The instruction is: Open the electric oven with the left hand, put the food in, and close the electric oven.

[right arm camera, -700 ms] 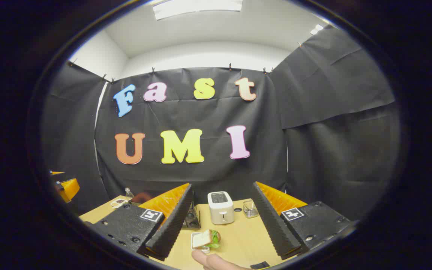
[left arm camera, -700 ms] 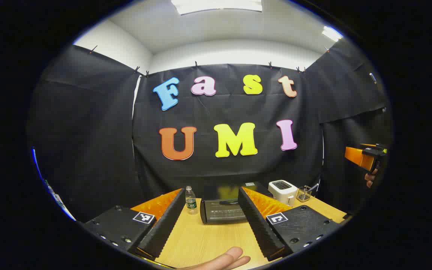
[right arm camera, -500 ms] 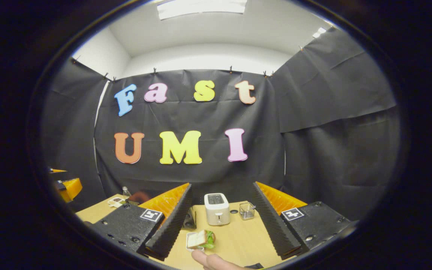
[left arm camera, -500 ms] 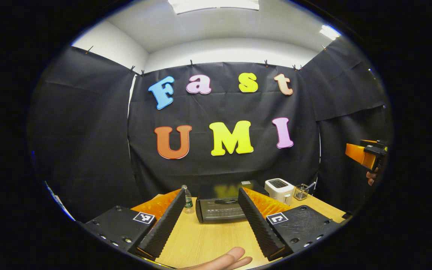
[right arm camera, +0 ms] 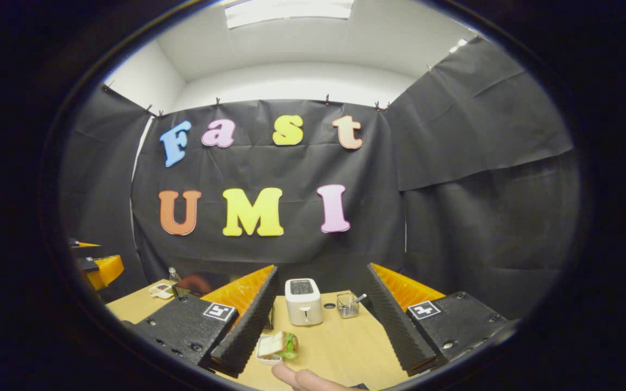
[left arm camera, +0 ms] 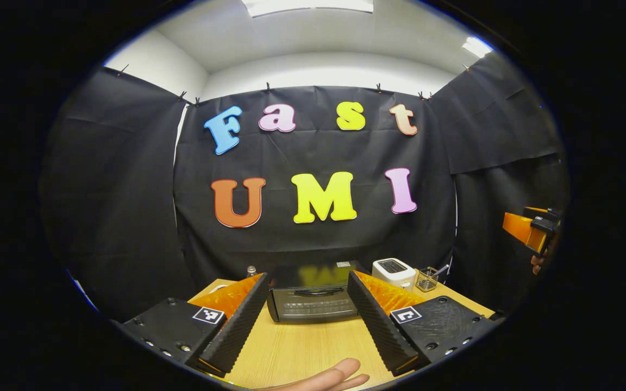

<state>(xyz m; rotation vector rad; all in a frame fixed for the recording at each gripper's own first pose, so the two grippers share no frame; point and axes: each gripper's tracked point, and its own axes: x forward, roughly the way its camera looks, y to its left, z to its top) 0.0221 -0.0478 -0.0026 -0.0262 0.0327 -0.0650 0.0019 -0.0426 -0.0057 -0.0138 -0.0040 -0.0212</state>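
A black electric oven (left arm camera: 313, 297) stands on the wooden table (left arm camera: 302, 347) with its door closed, straight ahead in the left gripper view. My left gripper (left arm camera: 305, 317) hangs above the table in front of it, open with nothing between its fingers. In the right gripper view a sandwich with green leaves (right arm camera: 276, 346) lies in a small white dish by the left finger. My right gripper (right arm camera: 318, 315) is open and holds nothing, above the table. The right gripper (left arm camera: 530, 231) also appears far right in the left gripper view, held by a hand.
A white toaster (right arm camera: 302, 300) and a small wire holder (right arm camera: 348, 305) stand behind the sandwich. A water bottle (left arm camera: 251, 270) is left of the oven. A person's fingers (left arm camera: 329, 379) lie at the table's near edge. Black cloth walls close the booth.
Both views have drifted: the oven has slid left and slightly up between the left fingers, hiding most of the bottle. The toaster and sandwich have shifted left in the right gripper view.
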